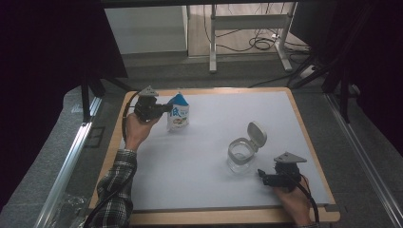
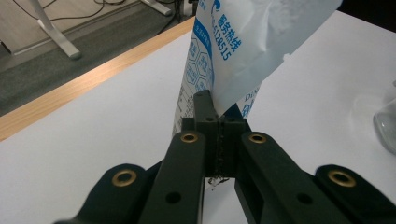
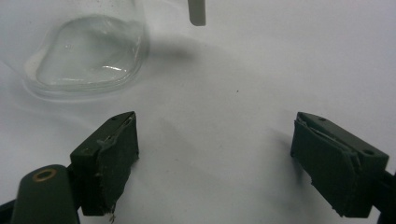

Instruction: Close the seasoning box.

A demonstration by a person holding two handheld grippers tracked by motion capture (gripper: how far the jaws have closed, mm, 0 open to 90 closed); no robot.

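Note:
A blue and white pouch (image 1: 178,114) stands upright at the back left of the white table top. My left gripper (image 1: 166,109) is shut on the pouch's edge; in the left gripper view the pouch (image 2: 238,51) rises just beyond the closed jaws of that gripper (image 2: 219,126). A clear glass jar (image 1: 240,155) with its hinged lid (image 1: 256,134) flipped open sits at the right middle. My right gripper (image 1: 261,175) rests open on the table just in front of the jar, nothing between its fingers. The right gripper view shows the jar's base (image 3: 86,53) beyond my right gripper (image 3: 215,163).
The white sheet (image 1: 199,161) covers a wooden-edged table (image 1: 214,216). Metal rails (image 1: 66,161) run along both sides. A desk frame (image 1: 247,28) and cables lie on the floor beyond the far edge.

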